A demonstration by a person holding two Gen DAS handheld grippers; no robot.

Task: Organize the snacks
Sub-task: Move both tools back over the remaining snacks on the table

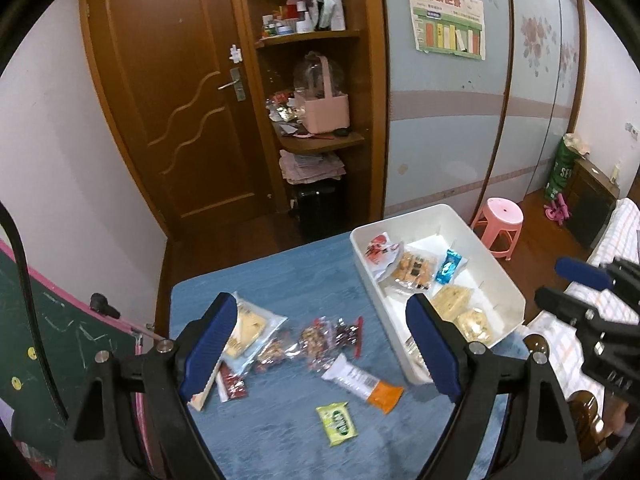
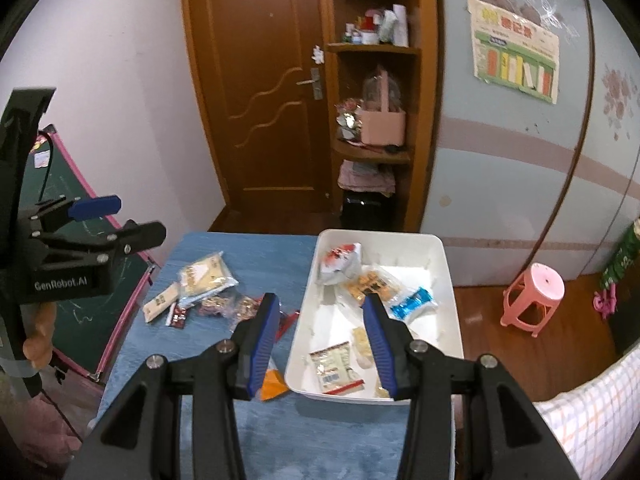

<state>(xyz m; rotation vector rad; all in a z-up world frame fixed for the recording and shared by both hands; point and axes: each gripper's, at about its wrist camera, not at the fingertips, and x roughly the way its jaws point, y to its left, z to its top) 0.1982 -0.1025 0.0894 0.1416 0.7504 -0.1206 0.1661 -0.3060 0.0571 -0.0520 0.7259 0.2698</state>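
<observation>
Loose snacks lie on the blue table (image 1: 280, 432): a pale cracker pack (image 1: 250, 326), clear nut packs (image 1: 320, 336), a white-and-orange bar (image 1: 362, 384) and a green packet (image 1: 337, 422). The white bin (image 1: 504, 280) at the table's right holds several packs, among them a red-and-white one (image 2: 340, 264) and a blue one (image 2: 412, 304). My left gripper (image 1: 320, 346) hovers wide open above the loose snacks, holding nothing. Above the seam between the table and the bin (image 2: 450, 280), my right gripper (image 2: 320, 344) has its jaws apart and empty. Each gripper shows at the edge of the other's view.
A green chalkboard with a pink frame (image 1: 60, 336) leans at the table's left. A pink stool (image 2: 534, 294) stands on the wooden floor to the right, near a bed with a checked sheet (image 2: 592, 420). Behind the table are a brown door (image 1: 168, 100) and cluttered shelves (image 1: 316, 92).
</observation>
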